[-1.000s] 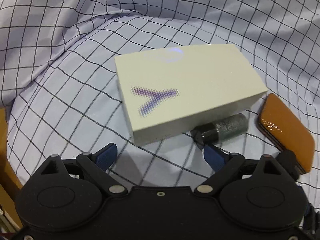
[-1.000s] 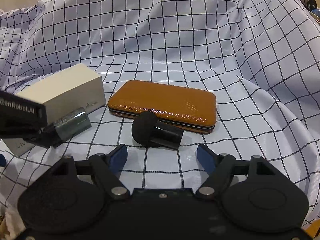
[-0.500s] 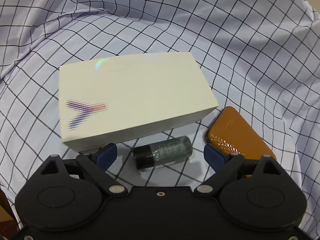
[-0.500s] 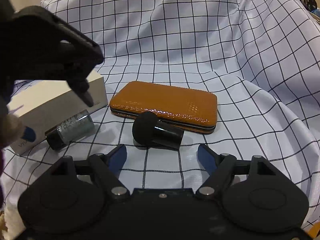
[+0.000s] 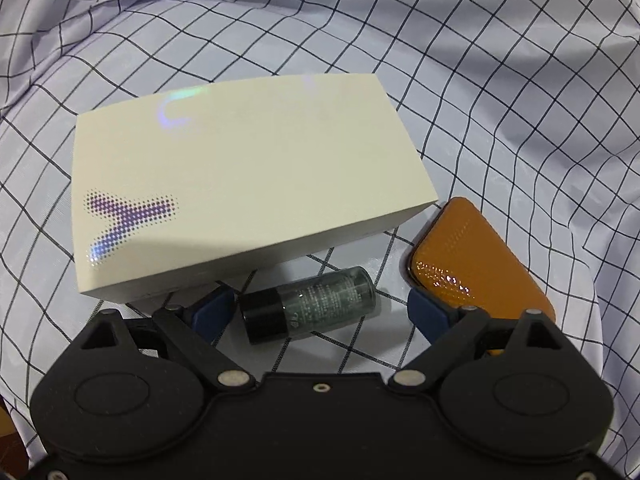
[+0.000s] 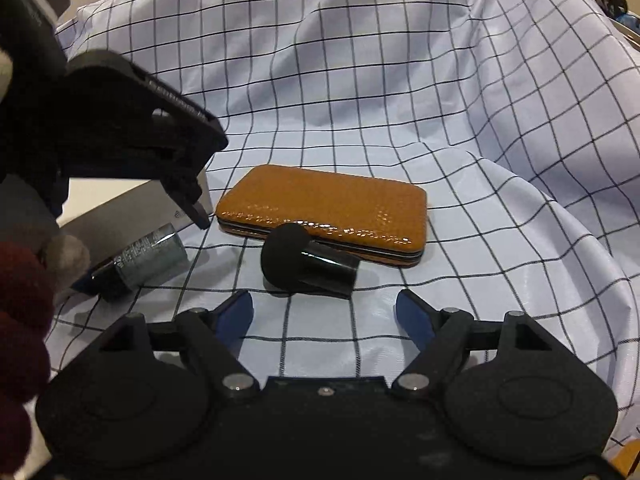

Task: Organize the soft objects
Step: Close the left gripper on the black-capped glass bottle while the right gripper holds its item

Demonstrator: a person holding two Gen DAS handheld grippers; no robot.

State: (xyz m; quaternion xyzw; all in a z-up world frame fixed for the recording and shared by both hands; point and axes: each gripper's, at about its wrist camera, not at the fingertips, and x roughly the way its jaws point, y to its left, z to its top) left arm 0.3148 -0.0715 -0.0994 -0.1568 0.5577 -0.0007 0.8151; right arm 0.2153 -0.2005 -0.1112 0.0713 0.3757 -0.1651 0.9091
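Bottle [image 5: 310, 304] between open left gripper [image 5: 320, 312]

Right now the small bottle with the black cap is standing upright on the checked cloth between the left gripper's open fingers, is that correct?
Not quite: the small bottle lies on its side, not upright, as the left wrist view shows. It is on the checked cloth, between the open fingers of the left gripper.

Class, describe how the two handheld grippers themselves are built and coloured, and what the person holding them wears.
Both the left gripper and the right gripper are matte black, with round housings, silver pivot screws and angled links ending in dark blue fingertips. In the right wrist view, a dark red knitted sleeve shows at the left edge.
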